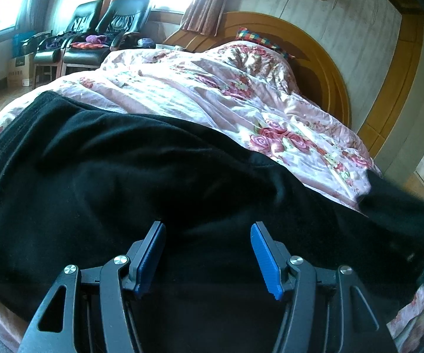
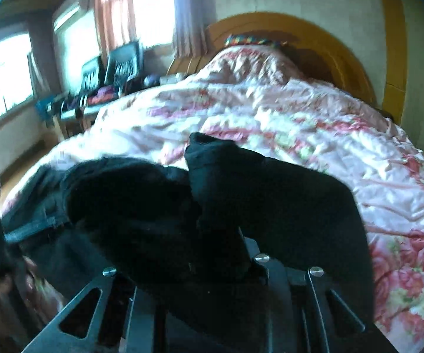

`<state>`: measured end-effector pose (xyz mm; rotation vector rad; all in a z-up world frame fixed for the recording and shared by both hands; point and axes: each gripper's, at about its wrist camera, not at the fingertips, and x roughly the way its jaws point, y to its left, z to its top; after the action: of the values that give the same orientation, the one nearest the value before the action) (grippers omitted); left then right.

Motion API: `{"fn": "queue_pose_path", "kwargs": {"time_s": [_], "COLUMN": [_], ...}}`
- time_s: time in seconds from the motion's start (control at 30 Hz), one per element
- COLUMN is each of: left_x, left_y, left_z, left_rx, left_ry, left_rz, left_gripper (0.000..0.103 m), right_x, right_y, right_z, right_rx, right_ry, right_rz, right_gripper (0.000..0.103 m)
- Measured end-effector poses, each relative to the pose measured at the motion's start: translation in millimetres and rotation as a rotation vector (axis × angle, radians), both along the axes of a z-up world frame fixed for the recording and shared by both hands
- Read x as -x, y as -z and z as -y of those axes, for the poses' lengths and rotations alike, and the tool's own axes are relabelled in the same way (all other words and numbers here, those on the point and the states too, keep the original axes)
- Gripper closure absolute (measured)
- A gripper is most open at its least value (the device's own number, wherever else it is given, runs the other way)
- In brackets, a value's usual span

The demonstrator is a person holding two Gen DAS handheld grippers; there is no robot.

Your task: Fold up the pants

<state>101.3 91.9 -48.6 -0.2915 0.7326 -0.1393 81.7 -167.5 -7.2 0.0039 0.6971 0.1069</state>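
While left gripper gapes above black pants, only right view shows right gripper buried in bunched cloth, grip unclear.

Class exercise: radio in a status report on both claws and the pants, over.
Left claw open, hovering over the black fleece pants. Right claw's tips buried in bunched pants fabric; grip unclear. Pants on the pink floral quilt. Nothing in the way.

No text, brand or number can be read here. The cardboard box on the floor beside the black armchairs bears a dark printed line, too small and blurred to make out. The right wrist view is smeared throughout.
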Motion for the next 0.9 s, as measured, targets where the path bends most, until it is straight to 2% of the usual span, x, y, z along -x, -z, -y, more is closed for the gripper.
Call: {"fn": "queue_pose_path", "kwargs": {"time_s": [0.03,0.1,0.13,0.2,0.27,0.3,0.4,0.47,0.5,0.57,0.67,0.8,0.9], "left_x": [0,0,0,0,1,1,5,7,9,12,14,11,7], "left_y": [0,0,0,0,0,-1,-4,-7,-10,-12,-15,-18,-17], "left_z": [0,1,1,4,7,9,17,23,28,37,57,83,101], "left_rx": [0.001,0.004,0.004,0.005,0.007,0.009,0.018,0.027,0.047,0.082,0.170,0.272,0.289], "left_ry": [0.001,0.006,0.009,0.023,0.043,0.055,0.100,0.130,0.157,0.195,0.267,0.310,0.325], "left_rz": [-0.001,-0.003,-0.003,-0.003,0.000,0.001,0.013,0.023,0.030,0.030,-0.003,-0.055,-0.082], "left_gripper": [0.042,0.042,0.042,0.042,0.042,0.042,0.042,0.042,0.042,0.042,0.042,0.036,0.036], "right_x": [-1,-1,2,11,19,25,46,56,63,72,75,53,40], "right_y": [8,22,26,31,36,37,30,20,11,-3,-16,-6,2], "right_z": [-2,-10,-13,-21,-25,-24,-22,-9,2,20,44,79,102], "right_rx": [0.015,0.029,0.040,0.066,0.084,0.089,0.055,-0.038,-0.122,-0.205,-0.219,-0.232,-0.240], "right_ry": [-0.020,-0.061,-0.071,-0.114,-0.159,-0.184,-0.242,-0.267,-0.288,-0.288,-0.190,0.009,0.108], "right_rz": [-0.020,-0.069,-0.070,-0.064,-0.070,-0.068,-0.054,-0.036,-0.007,0.056,0.132,0.080,0.067], "right_gripper": [0.074,0.054,0.052,0.034,0.024,0.022,0.022,0.023,0.023,0.023,0.026,0.043,0.049]}}
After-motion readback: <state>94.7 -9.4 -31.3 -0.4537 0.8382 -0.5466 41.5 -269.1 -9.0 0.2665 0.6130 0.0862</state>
